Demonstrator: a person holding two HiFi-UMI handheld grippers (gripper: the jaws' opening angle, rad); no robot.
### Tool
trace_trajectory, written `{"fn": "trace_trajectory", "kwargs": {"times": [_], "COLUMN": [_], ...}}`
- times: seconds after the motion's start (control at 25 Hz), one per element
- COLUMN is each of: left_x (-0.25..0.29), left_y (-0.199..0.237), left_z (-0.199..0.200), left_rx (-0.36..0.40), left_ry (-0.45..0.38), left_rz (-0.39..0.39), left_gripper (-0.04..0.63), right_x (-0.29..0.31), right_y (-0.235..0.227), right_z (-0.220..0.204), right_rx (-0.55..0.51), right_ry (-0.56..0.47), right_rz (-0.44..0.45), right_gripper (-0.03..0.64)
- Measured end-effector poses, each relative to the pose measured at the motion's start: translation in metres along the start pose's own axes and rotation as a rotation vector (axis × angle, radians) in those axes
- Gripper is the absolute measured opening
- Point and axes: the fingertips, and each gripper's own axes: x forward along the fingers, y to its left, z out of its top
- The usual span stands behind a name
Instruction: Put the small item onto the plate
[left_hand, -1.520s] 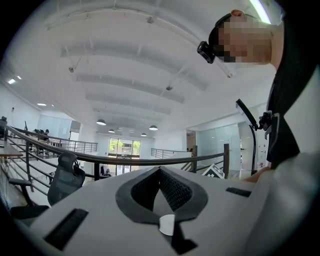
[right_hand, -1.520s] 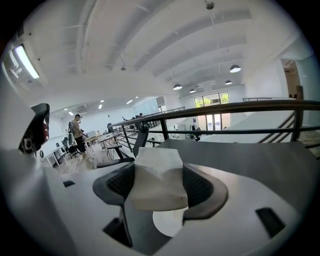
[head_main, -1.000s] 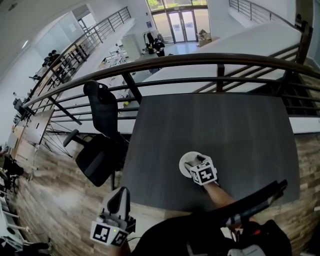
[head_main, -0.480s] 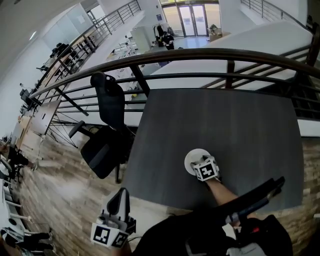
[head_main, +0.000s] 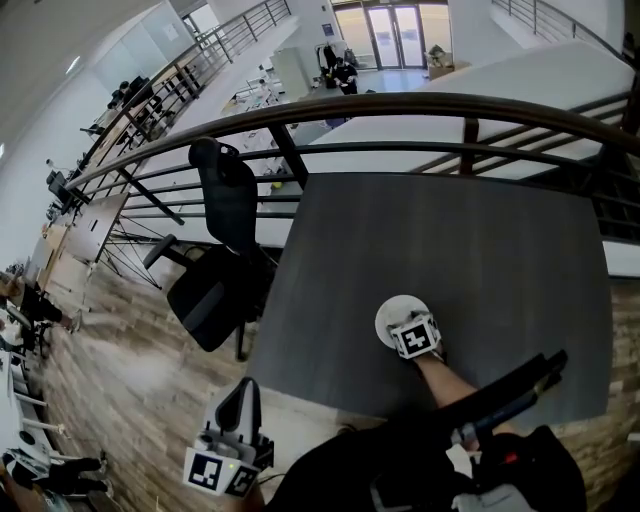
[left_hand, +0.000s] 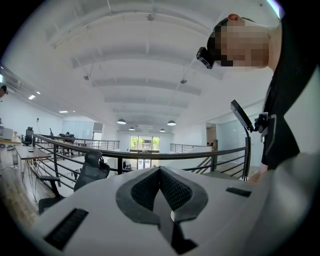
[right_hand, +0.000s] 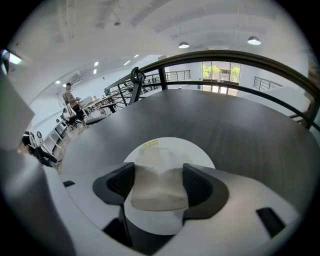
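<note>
The left gripper (head_main: 241, 392) hangs low beside the person's body, off the surface (head_main: 450, 240), its fingers (left_hand: 145, 192) pressed together on nothing. The right gripper (head_main: 398, 322) reaches over the white plate (head_main: 390, 306), fingers clamped on the small pale item (right_hand: 157, 187) (the plate's yellow sticker (right_hand: 150, 144) is too small to read). An office chair (head_main: 215, 260) stands left of the surface, and a railing (head_main: 400, 103) runs beyond.

My right gripper (head_main: 403, 326) is above the plate (head_main: 391, 311), jaws clamped on a pale wad (right_hand: 157, 186). My left gripper (head_main: 241, 396) is well off the plate, jaws together.
</note>
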Motion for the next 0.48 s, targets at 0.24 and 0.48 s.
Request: {"fn": "trace_trajectory", "kwargs": {"times": [0.24, 0.48], "left_x": [-0.004, -0.002], "left_y": [-0.001, 0.002], "left_z": [-0.003, -0.008], "left_rx": [-0.001, -0.001], "left_ry": [0.01, 0.016], "left_rz": [0.002, 0.0], "left_gripper": [0.003, 0.003], "right_x": [0.003, 0.011], "right_y": [0.003, -0.004], "right_z": [-0.009, -0.018], "right_rx": [-0.021, -0.061], "right_ry": [0.045, 0.1], "right_rz": [0.004, -0.036], "right_gripper": [0.304, 0.305]}}
